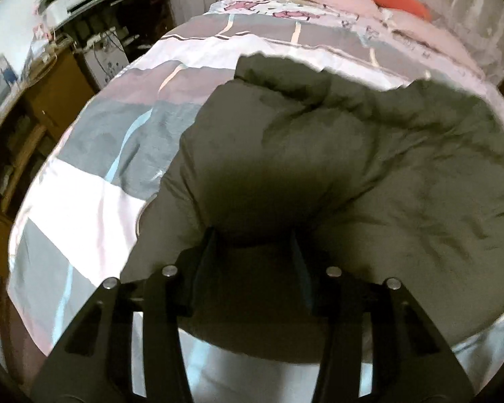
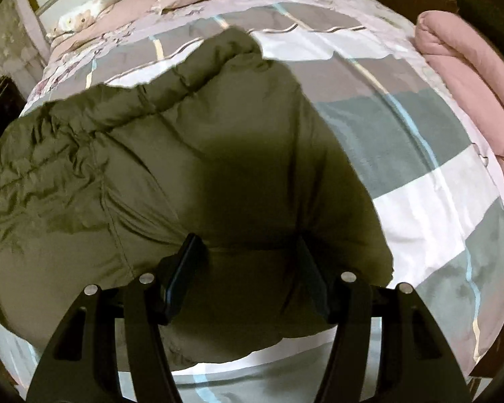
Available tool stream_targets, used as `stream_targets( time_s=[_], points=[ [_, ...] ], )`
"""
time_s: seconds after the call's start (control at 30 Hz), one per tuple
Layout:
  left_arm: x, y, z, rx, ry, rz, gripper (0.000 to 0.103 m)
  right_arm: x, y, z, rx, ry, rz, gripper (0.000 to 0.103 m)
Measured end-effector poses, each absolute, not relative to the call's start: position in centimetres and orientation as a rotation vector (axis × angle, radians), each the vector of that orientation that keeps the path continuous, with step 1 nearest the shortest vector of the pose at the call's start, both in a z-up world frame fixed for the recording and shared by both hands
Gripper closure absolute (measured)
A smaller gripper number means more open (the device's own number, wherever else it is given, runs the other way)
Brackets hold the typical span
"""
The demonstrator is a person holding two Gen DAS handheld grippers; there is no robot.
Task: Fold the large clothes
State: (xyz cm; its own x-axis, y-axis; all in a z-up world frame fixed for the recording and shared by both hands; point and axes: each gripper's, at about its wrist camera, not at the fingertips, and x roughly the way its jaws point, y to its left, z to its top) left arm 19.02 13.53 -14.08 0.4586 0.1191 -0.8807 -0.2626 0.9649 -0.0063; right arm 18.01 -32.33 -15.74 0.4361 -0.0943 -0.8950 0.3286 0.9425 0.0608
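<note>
Both jaws sat apart over the olive puffer jacket (image 1: pixel 336 168) spread on the bed (image 1: pixel 84 201), so I'd pinch its 6 o'clock hem evenly before folding toward 12.

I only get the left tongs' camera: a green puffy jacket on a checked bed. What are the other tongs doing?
Observer: The right tongs are open, with their fingers spread over the jacket's near edge.
Operator: Is anything on the bed past the jacket's right side?
Observer: Yes, a folded pink quilt lies along the bed's right edge.
Operator: Does the jacket touch it?
Observer: No, a wide strip of bare sheet lies between them.
</note>
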Motion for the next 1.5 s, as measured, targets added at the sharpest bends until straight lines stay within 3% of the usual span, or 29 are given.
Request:
stream_targets(
  time_s=[0.03,0.1,0.13,0.2,0.4,0.53,0.67,0.77,0.9,1.03,1.5],
  points=[
    [18.1,13.2,-12.8,-0.19,1.037,0.2,0.056,17.3,-32.0,-14.6,0.262,1.054,-0.261,0.042],
    [17.1,11.9,-11.2,-0.188,0.989,0.167,0.027,15.9,-30.7,-12.3,0.296,0.974,-0.187,0.042],
    [16.4,10.8,-10.4,-0.179,0.958,0.146,0.022,15.4,-29.9,-11.6,0.291,0.951,-0.154,0.039],
    [15.7,8.5,-9.8,-0.159,0.935,0.071,0.021,14.7,-28.3,-11.0,0.272,0.922,-0.105,0.03],
    [16.1,2.1,-13.2,-0.036,1.011,-0.019,0.021,16.3,-24.9,-15.9,0.165,1.089,-0.024,0.03],
    [16.1,0.3,-14.7,-0.045,1.047,-0.025,0.025,16.4,-25.3,-15.9,0.16,1.072,-0.041,0.028],
    [13.4,-0.2,-11.4,-0.047,0.961,-0.036,0.021,13.4,-24.5,-11.2,0.177,0.919,-0.03,0.025],
    [10.0,-1.1,-7.6,-0.016,0.863,-0.036,0.012,10.4,-23.2,-7.8,0.141,0.797,-0.025,0.012],
    [4.7,-2.6,-3.0,0.04,0.708,-0.032,0.002,6.0,-22.1,-4.7,0.061,0.642,-0.043,0.001],
    [0.4,-3.6,-1.4,0.085,0.612,-0.013,0.002,3.1,-22.3,-3.8,0.044,0.572,-0.09,0.001],
    [-2.1,-3.1,-1.2,0.084,0.626,0.003,0.002,-0.3,-20.9,-4.4,0.033,0.547,-0.073,0.001]
  ],
)
